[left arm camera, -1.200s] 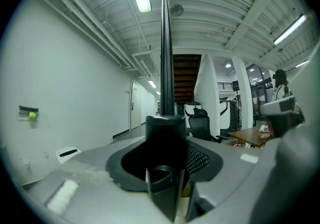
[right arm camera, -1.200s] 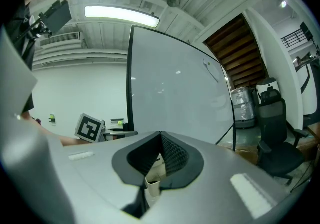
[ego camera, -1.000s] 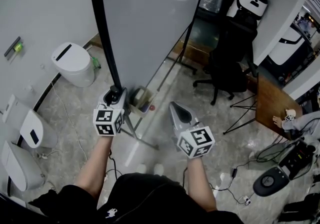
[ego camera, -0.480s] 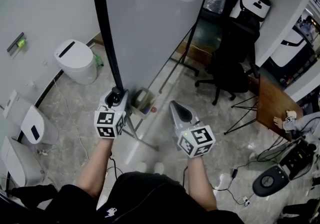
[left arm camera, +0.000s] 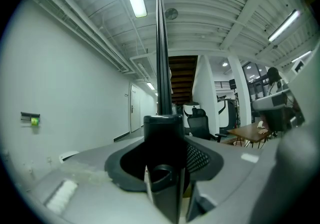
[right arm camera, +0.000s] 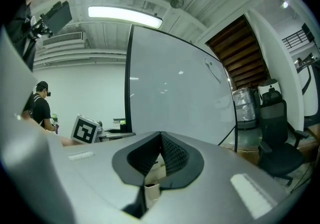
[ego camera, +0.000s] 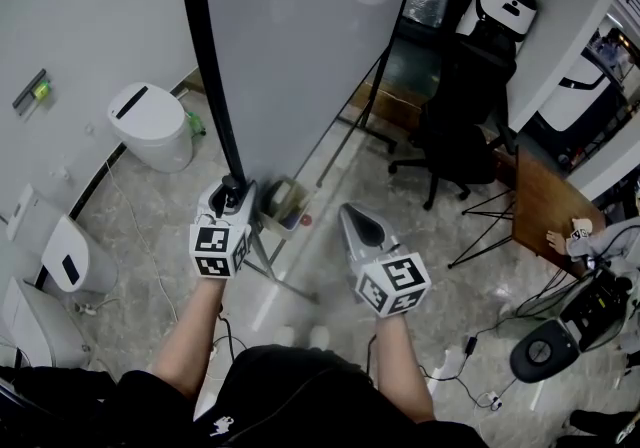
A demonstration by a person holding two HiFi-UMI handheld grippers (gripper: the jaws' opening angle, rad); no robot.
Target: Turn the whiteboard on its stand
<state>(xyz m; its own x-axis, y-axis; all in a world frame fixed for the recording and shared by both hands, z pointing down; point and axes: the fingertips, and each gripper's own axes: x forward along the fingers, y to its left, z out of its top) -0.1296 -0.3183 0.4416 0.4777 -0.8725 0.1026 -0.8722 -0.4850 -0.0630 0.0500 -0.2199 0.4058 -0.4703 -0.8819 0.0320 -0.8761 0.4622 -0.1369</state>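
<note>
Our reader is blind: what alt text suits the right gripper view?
The right gripper, jaws together and empty, points at an upright black-framed whiteboard; a black office chair stands to its right, a person far left.

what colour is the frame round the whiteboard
Black. The frame shows best in the head view.

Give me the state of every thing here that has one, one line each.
whiteboard: upright on its stand.
left tool: shut on the whiteboard's black edge; jaws just opened slightly.
right tool: shut, empty, apart from the whiteboard.
office chair: upright, unoccupied.
ceiling light: on.
</note>
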